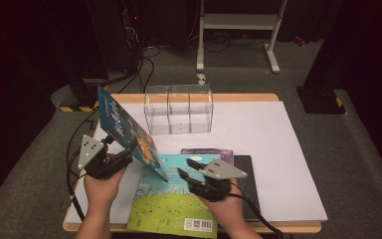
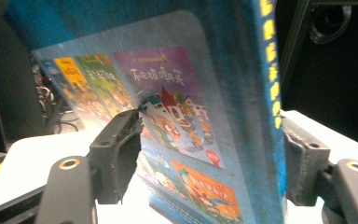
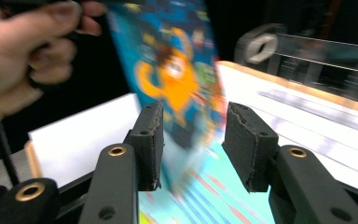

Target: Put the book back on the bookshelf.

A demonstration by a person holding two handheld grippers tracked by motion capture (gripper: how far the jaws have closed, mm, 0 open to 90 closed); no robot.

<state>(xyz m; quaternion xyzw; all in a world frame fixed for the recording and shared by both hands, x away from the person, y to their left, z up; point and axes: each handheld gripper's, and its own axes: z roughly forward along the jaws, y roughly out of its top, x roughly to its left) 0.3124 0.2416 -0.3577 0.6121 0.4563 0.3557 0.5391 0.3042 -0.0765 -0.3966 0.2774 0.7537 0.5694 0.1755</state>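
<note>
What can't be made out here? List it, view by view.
Purple book: high view, mostly under the green book and right gripper.
Blue book: right gripper view, cover blurred.
Green book: high view, title too small to read.

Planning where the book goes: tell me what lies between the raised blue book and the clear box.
Only bare white table lies between the blue book and the clear box, seen in the high view.
</note>
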